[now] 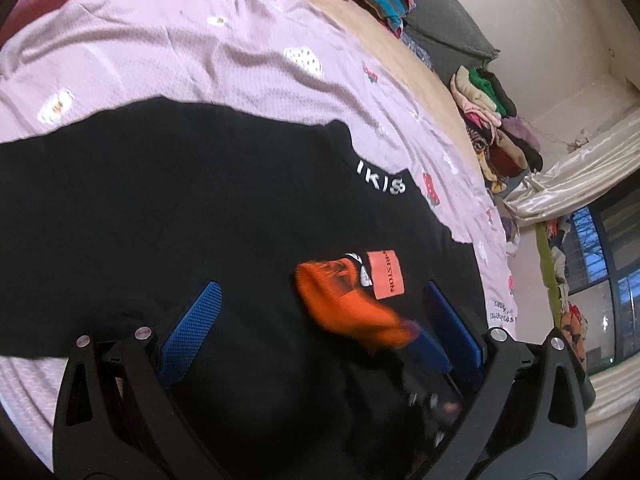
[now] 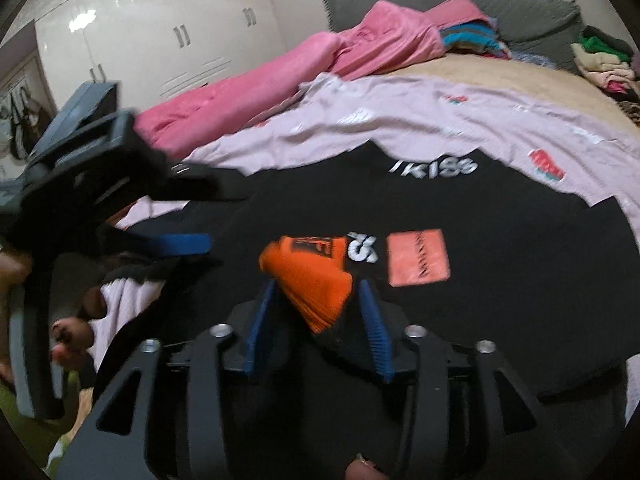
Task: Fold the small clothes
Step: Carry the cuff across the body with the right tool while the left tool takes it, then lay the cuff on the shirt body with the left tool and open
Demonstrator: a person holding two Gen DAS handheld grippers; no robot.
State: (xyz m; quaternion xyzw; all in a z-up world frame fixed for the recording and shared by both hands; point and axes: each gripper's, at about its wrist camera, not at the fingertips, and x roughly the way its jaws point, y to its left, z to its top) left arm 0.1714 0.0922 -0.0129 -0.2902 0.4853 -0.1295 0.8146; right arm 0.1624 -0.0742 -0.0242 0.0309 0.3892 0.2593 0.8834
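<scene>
Fabric is all I have to work with: a black knit top with white lettering and a salmon rectangular patch [image 2: 400, 208] lies spread on the bed, over a pale lilac printed sheet [image 2: 420, 120], which I take as my landmark. The top covers the near half of that sheet; its orange ribbed cuff [image 2: 316, 276] rests on the black cloth just beside the patch [image 2: 418, 258].

My right tongs [image 2: 316, 320] stand partly parted with the cuff lying between the blue pads; I see a gap on either side, so I judge they are not pressing it. My left tongs [image 1: 320, 312] stand wide over the black cloth, nothing between them, on the near edge of the sheet.

I expect the top to be light, soft and limp, likely to sag and drag on the sheet if lifted by one point. The ribbed cuff is thicker and should give the firmest bite; a hem or shoulder seam would serve for the fold.

Much is unclear. Black on black hides the seams and the sleeve's line, so I cannot tell where the sleeve joins the body. The cuff is smeared by motion in the left view. The near hem is cut off under both rigs. Beyond the sheet, a pink quilt [image 2: 280, 68] and piled clothes [image 1: 496, 128] crowd the bed.
</scene>
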